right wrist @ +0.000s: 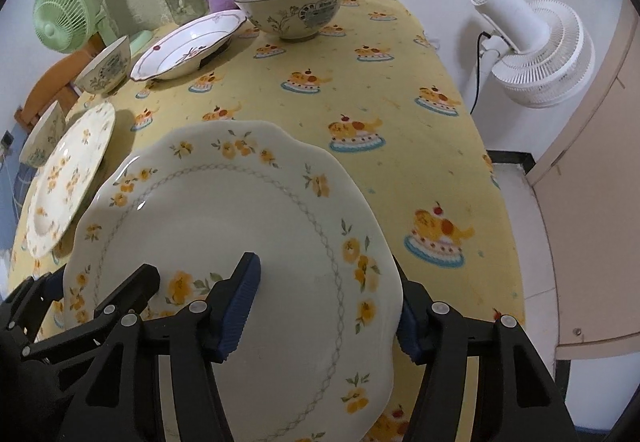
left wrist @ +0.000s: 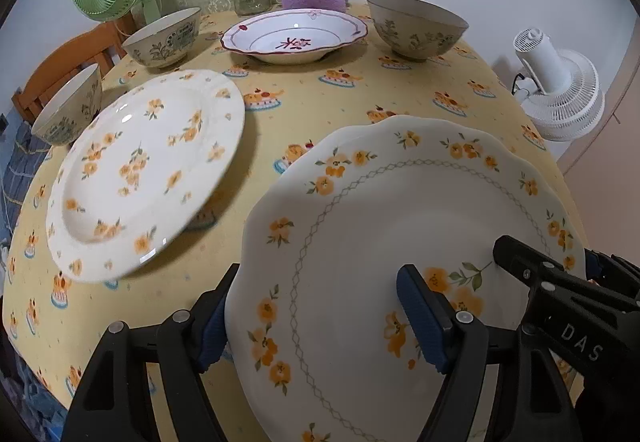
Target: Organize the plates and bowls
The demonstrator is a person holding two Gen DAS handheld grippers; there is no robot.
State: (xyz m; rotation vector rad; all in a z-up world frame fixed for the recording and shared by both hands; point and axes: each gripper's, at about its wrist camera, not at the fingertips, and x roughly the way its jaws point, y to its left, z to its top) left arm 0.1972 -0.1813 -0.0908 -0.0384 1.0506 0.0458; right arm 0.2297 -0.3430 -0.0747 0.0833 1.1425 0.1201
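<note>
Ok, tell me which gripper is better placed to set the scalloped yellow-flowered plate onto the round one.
Left, probably. The left gripper and right gripper both straddle the scalloped yellow-flowered plate, but the round flowered plate lies on the left side.

Left gripper (left wrist: 316, 326), right gripper (right wrist: 324, 316): black frames, blue ribbed pads, silver screws, "DAS" lettering

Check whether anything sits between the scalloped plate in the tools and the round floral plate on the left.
Nothing visible does. The scalloped cream plate with orange flowers and the round white floral plate have only bare yellow tablecloth between them. The bowls and the red-rimmed dish stand farther back.
</note>
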